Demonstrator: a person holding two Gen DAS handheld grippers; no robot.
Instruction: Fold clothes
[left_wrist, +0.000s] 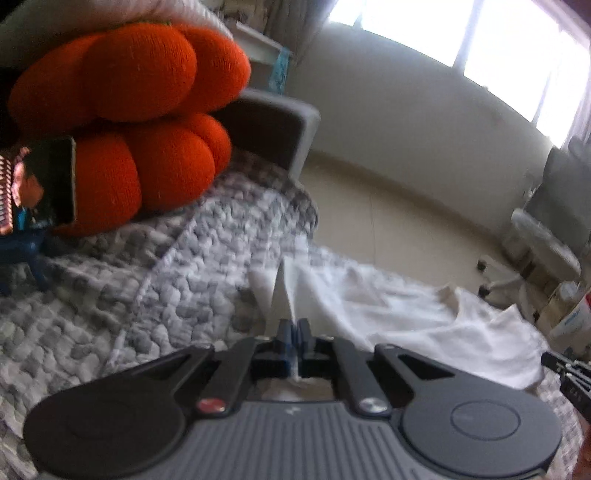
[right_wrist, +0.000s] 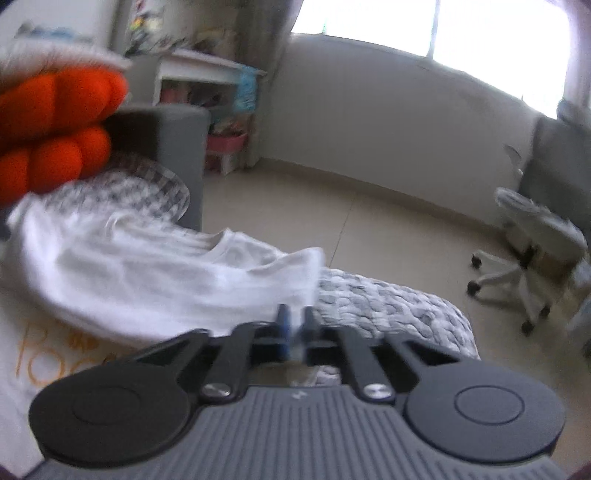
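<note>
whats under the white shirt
The white shirt lies on the grey-and-white quilted blanket, which shows around it. Whatever sits directly beneath the cloth is covered.

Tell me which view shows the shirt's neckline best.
Right wrist view: the white shirt lies across the bed with its neckline open to the camera, though blurred. The left wrist view shows it smaller, off to the right, a fold pinched in the left tool.

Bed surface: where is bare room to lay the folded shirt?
Free: the grey quilt between the orange cushion and the white shirt, and the quilt corner past the shirt's sleeve edge. Crowded: the cushion end and the stretch under the shirt, pinched by both the left gripper and the right gripper.
</note>
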